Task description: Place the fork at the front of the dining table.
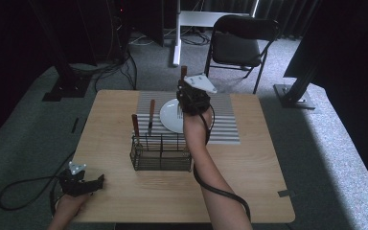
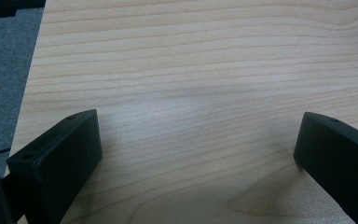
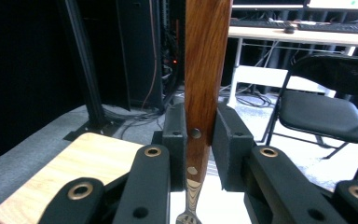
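My right gripper point(image 1: 188, 92) hovers over the white plate point(image 1: 170, 119), which lies on a striped placemat point(image 1: 223, 125) at the table's far middle. Its jaws are shut on a wooden-handled fork point(image 3: 200, 70); the handle stands straight up point(image 1: 183, 72) and the metal end point(image 3: 189, 215) points down. My right gripper point(image 3: 199, 135) clamps the handle near its rivets. A black wire basket point(image 1: 160, 154) stands in front of the plate with two wooden-handled utensils point(image 1: 151, 112) upright in it. My left gripper point(image 1: 96, 183) rests open at the table's near left corner, with bare wood between its jaws point(image 2: 196, 144).
The wooden table point(image 1: 249, 182) has free surface to the right of and in front of the basket. A black folding chair point(image 1: 239, 45) and a white desk leg point(image 1: 176, 33) stand beyond the far edge. Cables lie on the grey carpet at left.
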`<state>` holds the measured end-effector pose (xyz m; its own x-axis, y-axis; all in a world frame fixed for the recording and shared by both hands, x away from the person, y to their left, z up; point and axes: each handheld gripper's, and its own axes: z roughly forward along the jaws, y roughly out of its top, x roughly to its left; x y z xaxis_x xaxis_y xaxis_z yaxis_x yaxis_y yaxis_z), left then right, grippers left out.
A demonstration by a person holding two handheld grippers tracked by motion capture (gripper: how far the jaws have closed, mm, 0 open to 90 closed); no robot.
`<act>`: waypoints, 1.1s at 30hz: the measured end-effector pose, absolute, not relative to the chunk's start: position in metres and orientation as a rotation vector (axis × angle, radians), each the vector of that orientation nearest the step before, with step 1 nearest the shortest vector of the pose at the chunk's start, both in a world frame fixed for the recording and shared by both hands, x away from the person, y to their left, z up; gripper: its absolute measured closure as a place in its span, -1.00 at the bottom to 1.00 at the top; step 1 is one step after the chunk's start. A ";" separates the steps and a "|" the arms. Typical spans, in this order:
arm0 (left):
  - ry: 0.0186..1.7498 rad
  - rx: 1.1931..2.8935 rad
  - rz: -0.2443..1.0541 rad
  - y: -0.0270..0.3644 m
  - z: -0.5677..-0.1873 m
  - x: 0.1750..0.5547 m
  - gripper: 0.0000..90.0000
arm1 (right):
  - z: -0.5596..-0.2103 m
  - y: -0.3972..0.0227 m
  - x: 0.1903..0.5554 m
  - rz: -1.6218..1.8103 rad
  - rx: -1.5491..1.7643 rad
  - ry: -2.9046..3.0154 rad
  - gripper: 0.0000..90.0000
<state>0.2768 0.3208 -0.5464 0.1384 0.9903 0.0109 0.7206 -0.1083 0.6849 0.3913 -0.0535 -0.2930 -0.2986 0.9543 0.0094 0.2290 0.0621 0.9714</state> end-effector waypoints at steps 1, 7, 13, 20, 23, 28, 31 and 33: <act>1.636 1.890 0.660 0.321 -0.546 0.277 -0.99 | -0.294 -0.056 0.393 1.282 1.211 1.626 0.69; 1.636 1.889 0.662 0.321 -0.547 0.277 -0.99 | -0.301 -0.077 0.408 1.223 1.232 1.609 0.69; 1.636 1.889 0.662 0.321 -0.547 0.277 -0.99 | -0.313 -0.099 0.417 1.168 1.284 1.602 0.69; 1.636 1.890 0.660 0.321 -0.546 0.277 -0.99 | -0.339 -0.116 0.423 1.073 1.297 1.639 0.69; 1.636 1.890 0.661 0.321 -0.546 0.277 -0.99 | -0.352 -0.124 0.426 1.047 1.327 1.652 0.69; 1.636 1.890 0.661 0.321 -0.546 0.277 -0.99 | -0.374 -0.136 0.431 1.010 1.368 1.670 0.69; 1.636 1.890 0.660 0.321 -0.546 0.277 -0.99 | -0.385 -0.140 0.435 0.997 1.393 1.685 0.69; 1.636 1.889 0.660 0.321 -0.546 0.277 -0.99 | -0.392 -0.142 0.438 0.990 1.415 1.694 0.69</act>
<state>0.2767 0.3208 -0.5465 0.1385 0.9903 0.0110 0.7206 -0.1084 0.6849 0.4382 -0.1423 -0.3920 -0.1512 0.9875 -0.0439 0.4466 0.1079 0.8882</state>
